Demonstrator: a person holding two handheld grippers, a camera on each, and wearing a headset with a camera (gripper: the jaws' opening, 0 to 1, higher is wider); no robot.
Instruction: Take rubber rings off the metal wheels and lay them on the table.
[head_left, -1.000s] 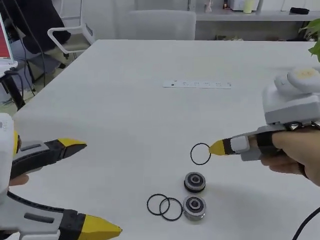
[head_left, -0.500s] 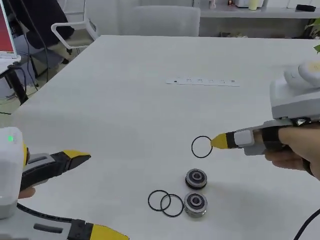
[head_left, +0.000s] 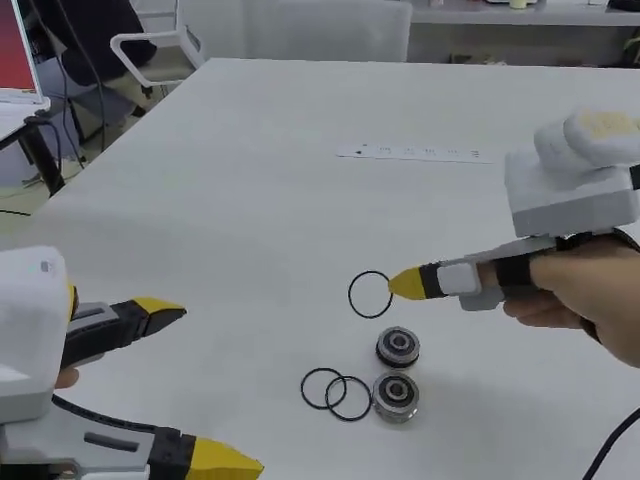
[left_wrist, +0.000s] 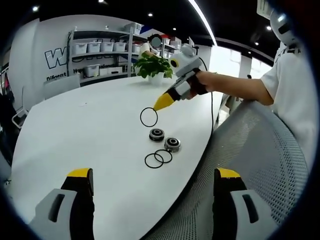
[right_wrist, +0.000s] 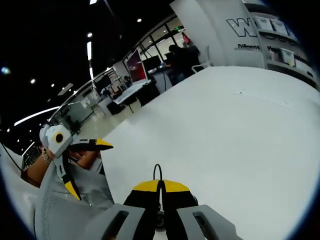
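Right tongs (head_left: 392, 285) pinched shut on rubber ring (head_left: 350, 296), held level by right hand (head_left: 575, 300). Left tongs (head_left: 218, 388) spread wide, low near-left.

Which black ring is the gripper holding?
The ring pinched in the right gripper's shut yellow tips, beyond the wheels. The other two rings lie overlapping on the table beside the nearer wheel.
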